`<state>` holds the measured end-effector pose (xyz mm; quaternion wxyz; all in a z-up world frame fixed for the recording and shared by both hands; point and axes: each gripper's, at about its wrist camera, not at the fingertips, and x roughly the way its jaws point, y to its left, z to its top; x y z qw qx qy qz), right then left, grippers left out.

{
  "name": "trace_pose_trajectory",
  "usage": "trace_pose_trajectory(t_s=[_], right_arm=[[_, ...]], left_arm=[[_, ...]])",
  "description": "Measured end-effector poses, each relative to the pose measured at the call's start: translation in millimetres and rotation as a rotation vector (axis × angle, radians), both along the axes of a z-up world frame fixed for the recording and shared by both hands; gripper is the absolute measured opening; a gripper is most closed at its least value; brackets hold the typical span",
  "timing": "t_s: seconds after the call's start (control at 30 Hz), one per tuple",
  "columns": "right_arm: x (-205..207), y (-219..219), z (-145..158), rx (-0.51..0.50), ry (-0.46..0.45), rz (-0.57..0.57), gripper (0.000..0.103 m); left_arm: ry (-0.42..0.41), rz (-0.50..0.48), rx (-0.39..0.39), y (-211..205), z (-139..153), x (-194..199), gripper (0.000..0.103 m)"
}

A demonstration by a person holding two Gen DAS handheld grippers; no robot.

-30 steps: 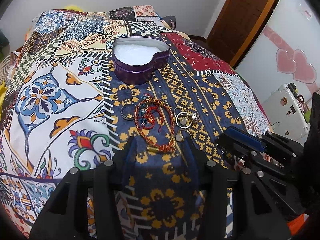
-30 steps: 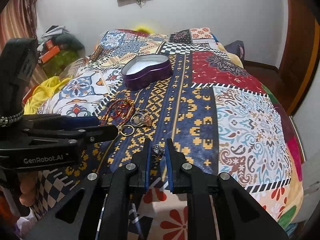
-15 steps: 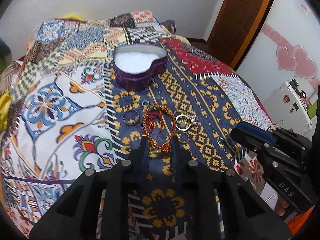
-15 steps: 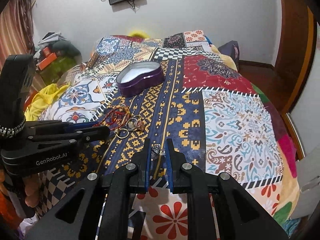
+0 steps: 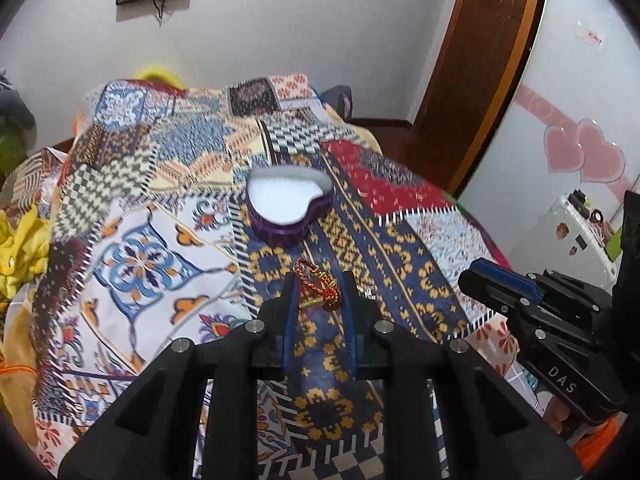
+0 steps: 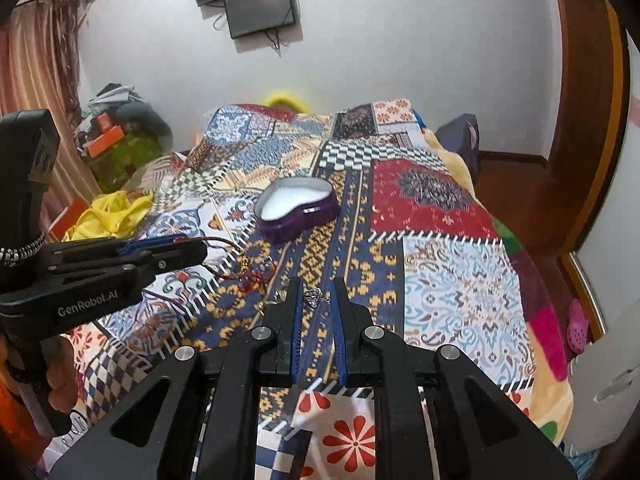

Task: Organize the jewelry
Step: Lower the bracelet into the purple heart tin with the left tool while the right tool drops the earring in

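My left gripper (image 5: 319, 280) is shut on a red and gold braided bracelet (image 5: 316, 285) and holds it lifted above the patterned bedspread; its cord hangs from the left gripper (image 6: 188, 246) in the right wrist view. My right gripper (image 6: 316, 286) is shut on a small silver ring (image 6: 313, 297), also raised above the bed. An open purple heart-shaped box (image 5: 288, 208) with a white lining sits on the bed beyond both grippers, also seen in the right wrist view (image 6: 298, 210). A gold ring (image 6: 262, 307) lies on the bedspread below.
A yellow cloth (image 6: 112, 216) lies at the bed's left edge. A brown door (image 5: 480, 60) stands at the right. Clutter (image 6: 116, 132) is piled by the curtain at the far left. A white suitcase (image 5: 560, 236) stands right of the bed.
My left gripper closed on the bracelet and lifted it off the bedspread. My right gripper rose with the silver ring still held. Both views now sit higher above the bed.
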<state>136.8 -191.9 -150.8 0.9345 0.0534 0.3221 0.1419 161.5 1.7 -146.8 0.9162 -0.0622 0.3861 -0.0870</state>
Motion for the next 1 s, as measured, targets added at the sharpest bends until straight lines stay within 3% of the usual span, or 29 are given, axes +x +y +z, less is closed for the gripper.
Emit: trace_pose_trajectory(t_s=[0.53,1.0], right_arm=[[36.9,9.3,26.8,0.017,-0.074,0.035,0.012],[91.7,23.9,23.2,0.009,-0.069,0.086,0.012]], left_arm=[[-0.092,0.041,0.029,29.3,25.3,22.9,0.019],[-0.071,0.058,0.010,38.5,12.8,74.2,0.019]])
